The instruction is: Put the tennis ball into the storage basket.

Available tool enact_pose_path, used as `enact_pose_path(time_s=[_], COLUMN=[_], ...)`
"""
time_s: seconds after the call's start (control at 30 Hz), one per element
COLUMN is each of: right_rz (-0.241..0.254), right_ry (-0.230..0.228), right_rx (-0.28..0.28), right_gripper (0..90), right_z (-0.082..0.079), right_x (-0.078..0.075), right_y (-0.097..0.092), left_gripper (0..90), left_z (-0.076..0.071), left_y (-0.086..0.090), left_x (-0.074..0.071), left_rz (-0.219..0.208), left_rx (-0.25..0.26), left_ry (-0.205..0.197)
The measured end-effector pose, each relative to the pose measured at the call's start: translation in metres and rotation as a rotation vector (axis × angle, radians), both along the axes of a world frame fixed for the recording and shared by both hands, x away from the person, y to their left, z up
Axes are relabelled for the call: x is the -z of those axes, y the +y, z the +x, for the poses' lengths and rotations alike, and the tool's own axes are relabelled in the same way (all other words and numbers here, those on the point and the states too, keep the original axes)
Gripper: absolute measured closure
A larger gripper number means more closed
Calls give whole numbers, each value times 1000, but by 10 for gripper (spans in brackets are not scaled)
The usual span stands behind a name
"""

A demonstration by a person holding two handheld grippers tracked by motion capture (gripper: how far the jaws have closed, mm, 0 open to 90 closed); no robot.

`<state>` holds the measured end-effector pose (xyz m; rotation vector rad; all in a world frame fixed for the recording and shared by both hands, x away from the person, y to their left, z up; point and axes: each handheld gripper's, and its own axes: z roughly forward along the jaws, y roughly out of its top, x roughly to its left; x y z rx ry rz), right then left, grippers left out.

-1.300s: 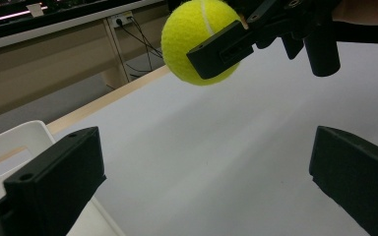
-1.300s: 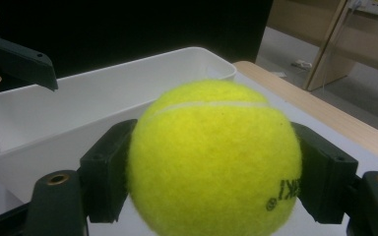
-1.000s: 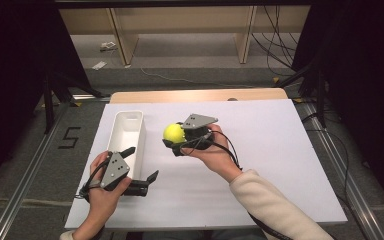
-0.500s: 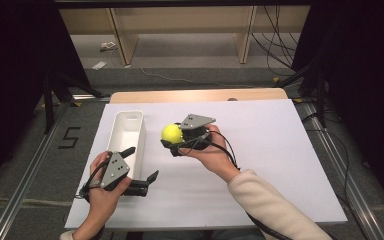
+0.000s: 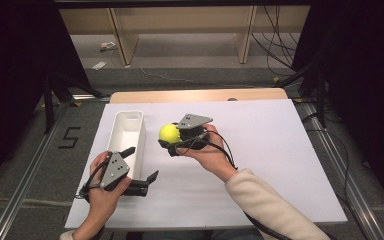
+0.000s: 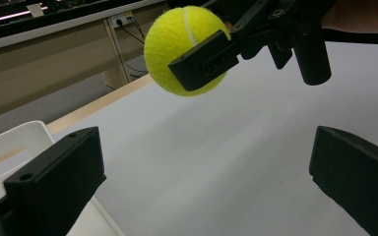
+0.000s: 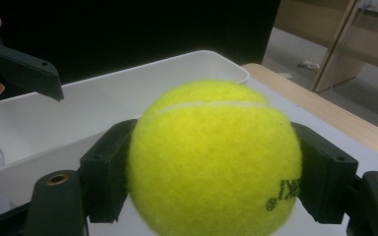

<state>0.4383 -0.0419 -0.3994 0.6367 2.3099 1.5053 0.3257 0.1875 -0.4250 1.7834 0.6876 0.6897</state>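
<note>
A yellow tennis ball [image 5: 169, 132] hangs above the white table, held by my right gripper [image 5: 168, 139], which is shut on it. In the right gripper view the ball [image 7: 211, 162] sits squeezed between the two black pads [image 7: 106, 172], and a white bin [image 7: 103, 103] lies just beyond it. The long white bin [image 5: 141, 131] stands on the table just left of the ball. My left gripper [image 5: 141, 164] rests low at the bin's near end, open, with nothing between its jaws. From the left gripper view [image 6: 202, 182] the ball [image 6: 184, 46] shows up high.
A white sheet [image 5: 280, 165] covers the table, with a wooden strip [image 5: 200, 95] along its far edge. The bin looks empty inside. Cables trail from both grippers. Dark floor and metal rails [image 5: 25, 190] flank the table.
My right gripper has carried the ball slightly left, toward the bin. The left gripper has stayed where it was.
</note>
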Motion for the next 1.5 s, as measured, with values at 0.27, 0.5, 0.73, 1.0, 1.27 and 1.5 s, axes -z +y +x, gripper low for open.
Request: enact_pose_path(time_s=[0.27,0.5,0.73,1.0,1.27,1.5], right_rz=[0,0,-6,-19,-19,-17], right_ry=[3,6,12,13,10,11], right_rx=[1,-3,-10,-16,-18,-19], right_gripper=[267,266,266,266,266,266], right_z=[0,0,1,1,2,2], right_x=[1,2,5,9,8,9], right_y=[1,4,10,13,15,19], left_gripper=[0,0,0,0,0,0], left_z=[0,0,0,0,0,0], left_y=[1,1,1,1,1,1], left_x=[0,0,0,0,0,0], left_rz=[0,-4,-2,-6,-8,-7], left_rx=[-1,-1,-2,-1,-2,-1], left_ry=[0,1,2,0,0,0])
